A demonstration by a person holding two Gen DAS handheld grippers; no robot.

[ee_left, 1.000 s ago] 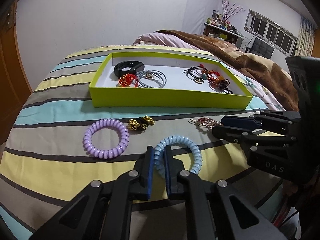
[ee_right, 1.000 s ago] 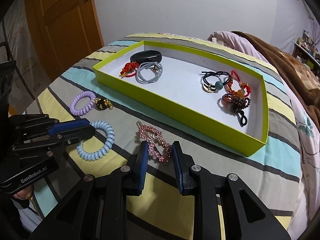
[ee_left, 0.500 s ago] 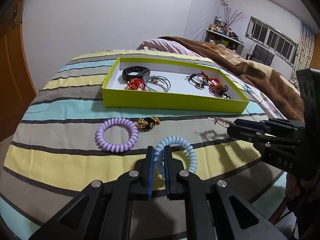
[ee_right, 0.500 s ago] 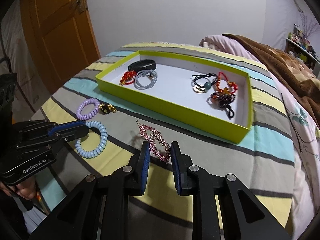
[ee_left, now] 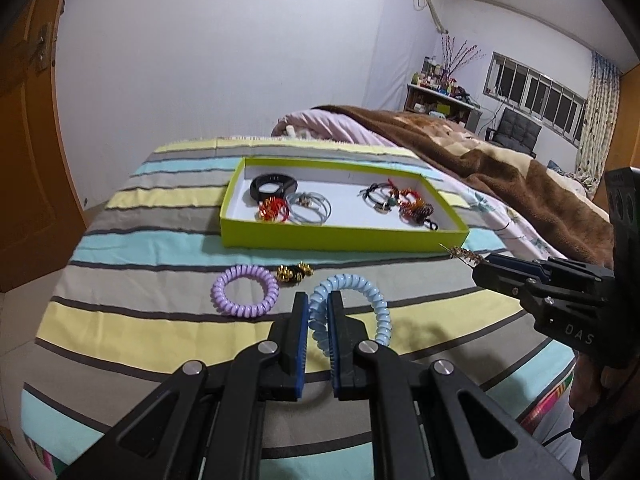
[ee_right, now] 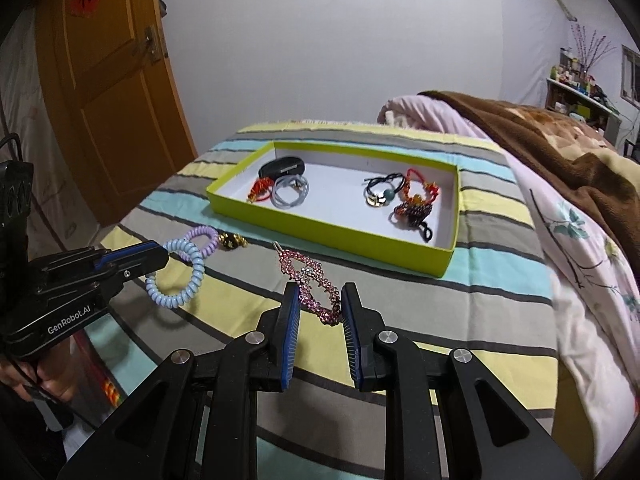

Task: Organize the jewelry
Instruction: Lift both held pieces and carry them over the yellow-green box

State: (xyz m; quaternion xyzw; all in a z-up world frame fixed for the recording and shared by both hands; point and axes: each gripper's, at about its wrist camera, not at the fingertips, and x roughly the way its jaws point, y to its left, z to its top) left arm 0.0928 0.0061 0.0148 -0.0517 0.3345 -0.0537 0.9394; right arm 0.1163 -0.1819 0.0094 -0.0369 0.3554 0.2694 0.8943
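My left gripper (ee_left: 318, 300) is shut on a light blue spiral hair tie (ee_left: 372, 300) and holds it above the striped bedspread; it also shows in the right wrist view (ee_right: 188, 276). My right gripper (ee_right: 320, 296) is shut on a pink rhinestone hair clip (ee_right: 308, 280) and holds it in the air; its tip shows in the left wrist view (ee_left: 466, 255). A lime-green tray (ee_left: 344, 238) ahead holds a black band (ee_left: 273, 187), several hair ties and red beaded pieces. A purple spiral hair tie (ee_left: 245, 295) and a gold-and-black beaded piece (ee_left: 294, 273) lie on the bedspread.
The striped bedspread (ee_left: 140, 320) covers the bed. A brown blanket (ee_left: 500, 176) and pink quilt (ee_right: 580, 260) lie to the right. An orange wooden door (ee_right: 108, 100) stands at the left. A desk and chair stand far back right.
Both grippers have risen off the bedspread, the left lifting the blue spiral tie, the right lifting the pink clip. The tray looks farther and lower in both views.
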